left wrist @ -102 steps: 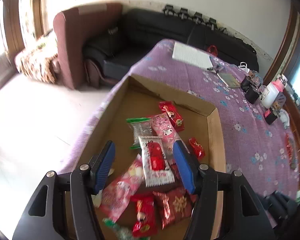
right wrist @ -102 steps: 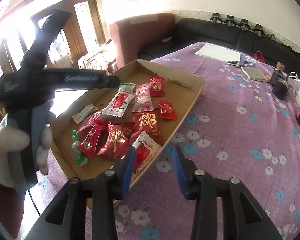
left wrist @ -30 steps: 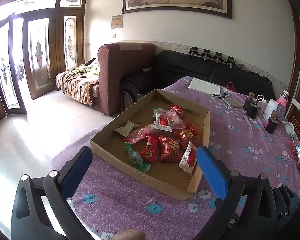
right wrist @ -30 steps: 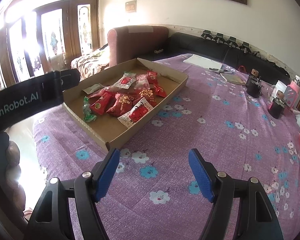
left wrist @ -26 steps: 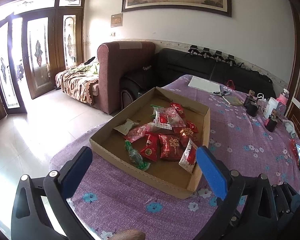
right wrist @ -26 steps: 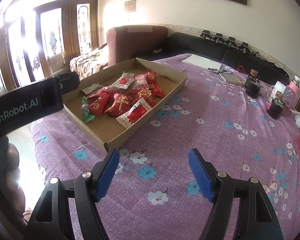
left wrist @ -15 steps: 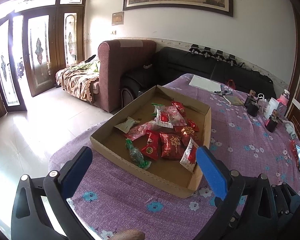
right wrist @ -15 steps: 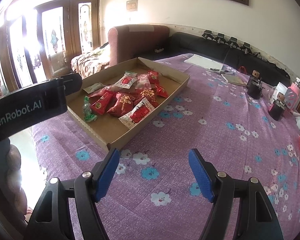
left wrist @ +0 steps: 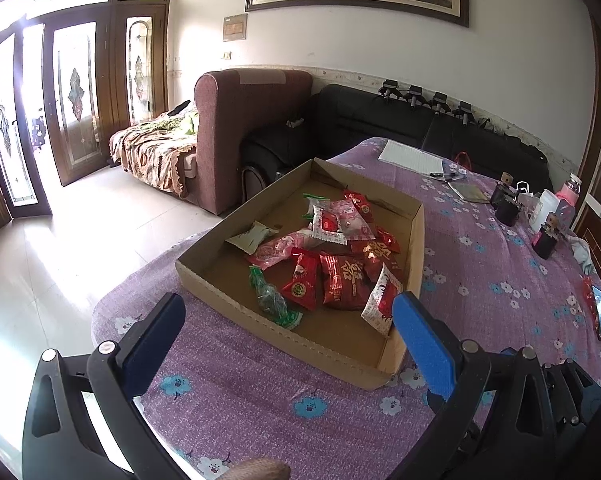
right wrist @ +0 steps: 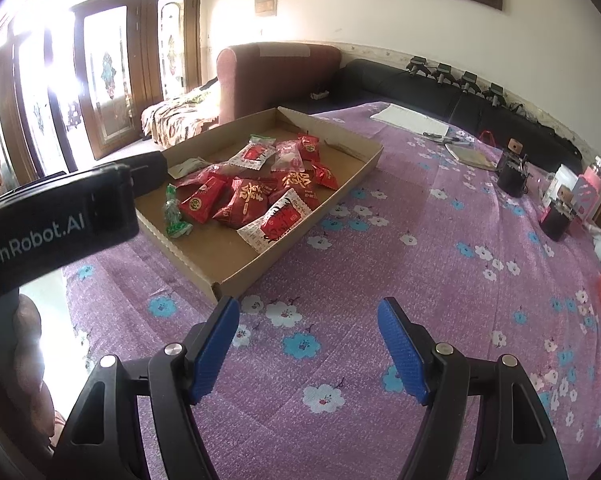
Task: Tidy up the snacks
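The left gripper (left wrist: 288,320) stood wide and empty, its frame cut off at six o'clock. The cardboard tray (left wrist: 414,256) of snacks (left wrist: 342,274) lay at twelve o'clock. The right gripper (right wrist: 308,320), jaws parted, held nothing; small print on wrappers was unreadable.

Shallow cardboard tray (left wrist: 300,340), open top, flat on desk with purple floral cloth, near its corner. Snack packets piled loose mid-tray, overlapping. Mostly red wrappers (left wrist: 342,278) with gold characters. White-and-red packet (left wrist: 380,300) tilted, leaning on tray's right wall. Green twisted wrapper (left wrist: 272,300) lying near front wall. Pale beige sachet (left wrist: 252,236) lying apart at left. Pink packets (left wrist: 352,220) and white one with red label (left wrist: 328,224) toward far end. Tray's near corner bare.
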`<state>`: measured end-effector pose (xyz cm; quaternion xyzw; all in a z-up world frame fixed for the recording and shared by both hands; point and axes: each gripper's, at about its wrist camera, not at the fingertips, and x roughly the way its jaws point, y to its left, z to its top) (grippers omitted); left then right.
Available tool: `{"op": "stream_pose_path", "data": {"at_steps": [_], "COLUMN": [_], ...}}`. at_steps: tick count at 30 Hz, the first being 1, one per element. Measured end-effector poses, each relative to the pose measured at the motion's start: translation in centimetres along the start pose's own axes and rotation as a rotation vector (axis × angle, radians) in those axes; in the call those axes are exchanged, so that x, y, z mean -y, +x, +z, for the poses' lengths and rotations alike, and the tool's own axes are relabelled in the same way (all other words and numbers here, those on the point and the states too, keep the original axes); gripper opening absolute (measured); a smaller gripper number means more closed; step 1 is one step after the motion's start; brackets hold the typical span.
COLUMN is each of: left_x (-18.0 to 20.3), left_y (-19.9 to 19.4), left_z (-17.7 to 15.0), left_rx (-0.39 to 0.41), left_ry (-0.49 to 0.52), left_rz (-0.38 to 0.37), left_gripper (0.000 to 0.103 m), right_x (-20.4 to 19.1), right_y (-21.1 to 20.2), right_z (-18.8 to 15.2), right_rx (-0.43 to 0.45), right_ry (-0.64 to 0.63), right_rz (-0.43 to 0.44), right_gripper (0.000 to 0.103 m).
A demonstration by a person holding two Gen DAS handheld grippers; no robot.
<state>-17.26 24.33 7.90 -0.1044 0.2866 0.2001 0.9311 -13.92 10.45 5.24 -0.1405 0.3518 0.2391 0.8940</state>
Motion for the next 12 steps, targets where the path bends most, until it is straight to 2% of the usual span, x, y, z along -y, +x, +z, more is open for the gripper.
{"op": "stream_pose_path", "data": {"at_steps": [12], "left_x": [0.13], "left_y": [-0.32], "left_z": [0.31], "left_rx": [0.025], "left_ry": [-0.003], "left_rz": [0.015], "left_gripper": [0.103], "right_x": [0.23], "right_y": [-0.49], "right_z": [0.59], "right_rx": [0.006], "right_ry": [-0.015], "right_rz": [-0.004], "right_gripper": [0.074]}}
